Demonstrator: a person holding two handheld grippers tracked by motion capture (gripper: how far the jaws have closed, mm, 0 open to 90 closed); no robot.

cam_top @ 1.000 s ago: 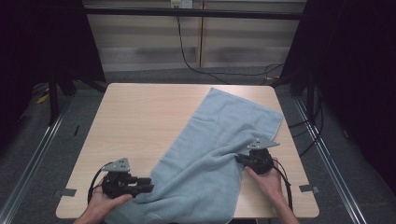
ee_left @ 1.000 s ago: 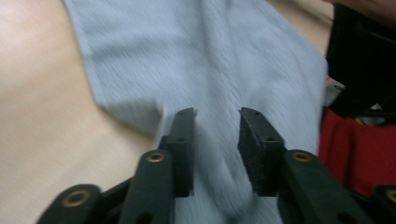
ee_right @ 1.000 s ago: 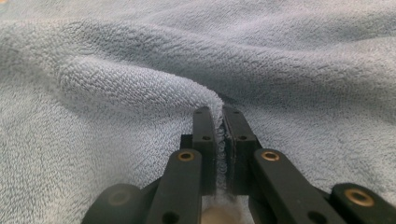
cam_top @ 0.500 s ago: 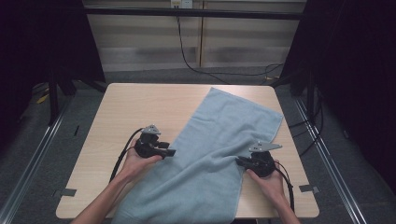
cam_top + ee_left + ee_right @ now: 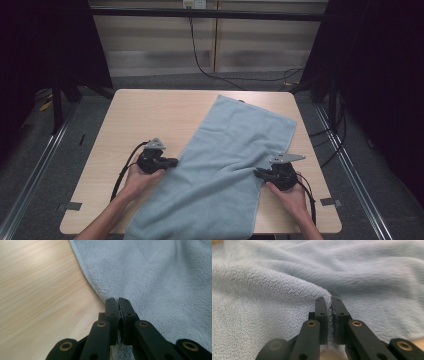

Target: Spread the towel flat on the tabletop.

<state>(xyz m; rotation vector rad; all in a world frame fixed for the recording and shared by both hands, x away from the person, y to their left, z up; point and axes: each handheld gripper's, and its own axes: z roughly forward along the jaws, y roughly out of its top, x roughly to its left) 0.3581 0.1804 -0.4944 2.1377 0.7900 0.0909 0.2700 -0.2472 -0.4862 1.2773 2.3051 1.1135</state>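
Note:
A light blue towel [image 5: 227,150] lies slantwise across the wooden table [image 5: 150,112], its near end hanging over the front edge. My left gripper [image 5: 175,162] is at the towel's left edge. Its jaws have just been closing, and they now pinch the hem [image 5: 110,298] between them. My right gripper [image 5: 256,172] is at the towel's right edge, shut on a raised fold of the cloth [image 5: 294,290]. In the left gripper view the towel [image 5: 155,277] spreads away to the right of my left gripper [image 5: 118,300]. In the right gripper view towel pile surrounds my right gripper [image 5: 329,300].
Bare tabletop [image 5: 37,290] stretches left of the towel and toward the far left corner. Black cables trail from both grippers over the table's near edge. Dark frame posts [image 5: 330,95] stand beside the table, and a cable [image 5: 200,60] hangs down the back wall.
My left hand moved from the table's front left area forward and right to the towel's left edge, and its jaws closed on the hem. The right hand stayed put.

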